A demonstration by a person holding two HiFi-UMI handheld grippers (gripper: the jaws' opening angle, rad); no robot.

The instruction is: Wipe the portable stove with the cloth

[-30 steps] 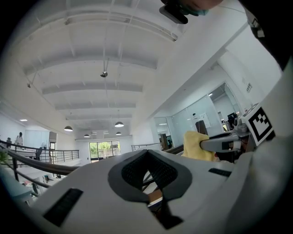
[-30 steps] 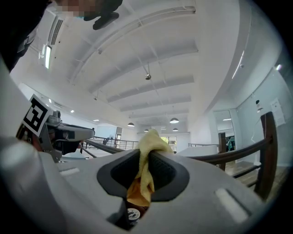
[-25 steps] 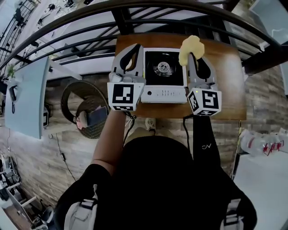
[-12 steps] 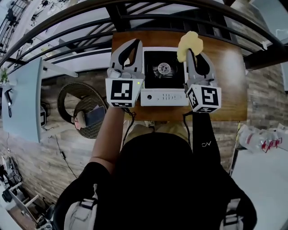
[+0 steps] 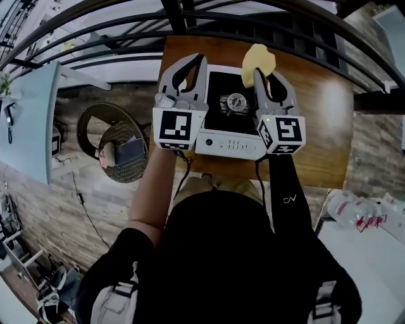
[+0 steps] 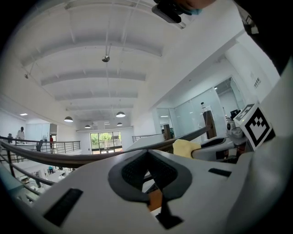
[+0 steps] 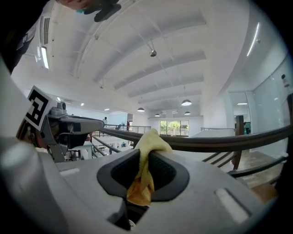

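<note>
Cloth [image 7: 153,139]: yellow, crumpled, pinched in the right gripper; a bunch sticks out past the jaw tips and a tail hangs down between the jaws.
Right gripper [image 5: 256,71]: jaws pressed onto the cloth; held over the right side of the portable stove, tips at its far right corner.
Cloth position, head view [image 5: 258,58]: over the stove's far right edge; cannot tell whether it touches.
Left gripper [image 6: 147,153]: jaws pressed together at the tips, nothing between them; held along the stove's left edge, beside it.
Portable stove [image 5: 215,88]: black top, round burner [image 5: 236,101] in the middle, white front panel [image 5: 229,145] facing the person.
Table [image 5: 319,120]: brown wood; the stove sits on its left half.
Railing [image 5: 253,14]: dark bars, just beyond the table's far edge.
Floor level: round wicker chair [image 5: 114,149] left of the table, well below.
</note>
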